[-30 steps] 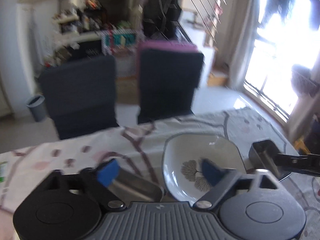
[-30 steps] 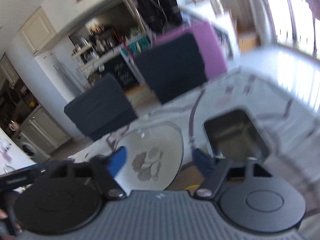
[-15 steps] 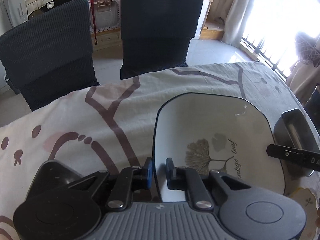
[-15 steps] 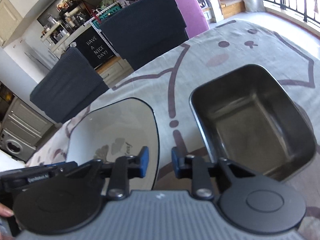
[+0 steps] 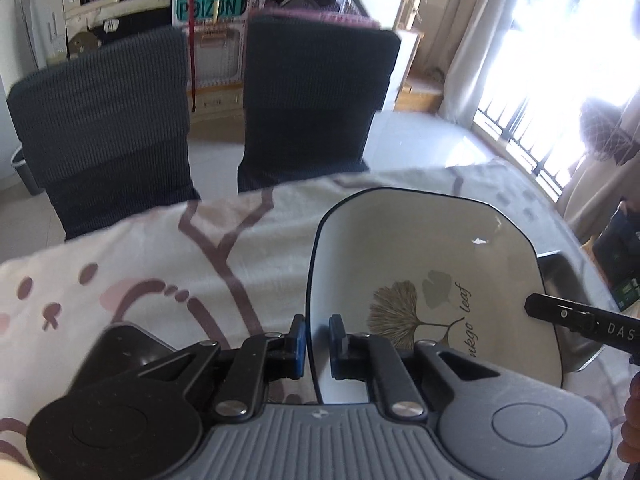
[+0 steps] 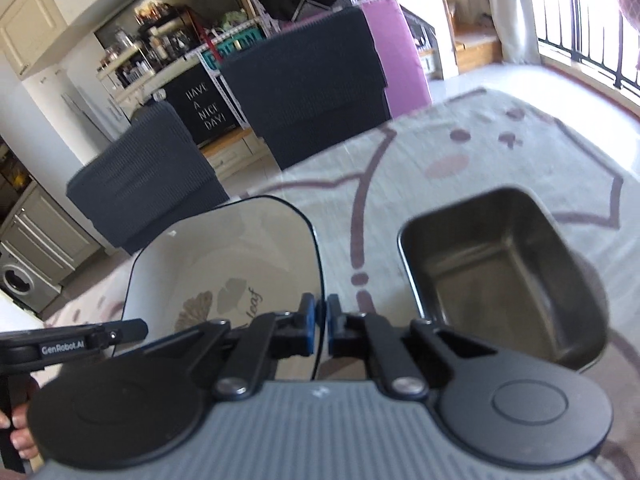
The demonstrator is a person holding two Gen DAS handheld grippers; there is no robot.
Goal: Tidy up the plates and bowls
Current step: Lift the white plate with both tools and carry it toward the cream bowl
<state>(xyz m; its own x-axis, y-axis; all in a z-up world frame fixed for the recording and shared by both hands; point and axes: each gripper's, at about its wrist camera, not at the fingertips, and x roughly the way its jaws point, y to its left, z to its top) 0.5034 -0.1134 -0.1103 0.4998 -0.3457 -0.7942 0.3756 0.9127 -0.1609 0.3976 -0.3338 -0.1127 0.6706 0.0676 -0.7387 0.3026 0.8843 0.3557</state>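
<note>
Your left tool (image 5: 318,338) tilts steeply downward, its two blue-padded fingers (image 5: 298,338) drawn nearly together on the left rim of the plate (image 5: 420,248), one pad outside the rim and one inside. The jaws have just been closing, with that rim between them. Your right tool (image 6: 321,322) also tilts downward, its pads almost touching across the plate's right rim, which runs between them. Its jaws have just been closing too. From the left tool, the right tool's black arm reaches in at the far right. From the right tool, your left hand (image 6: 18,438) shows at the lower left, fingertips wrapped round the left tool's grip.
</note>
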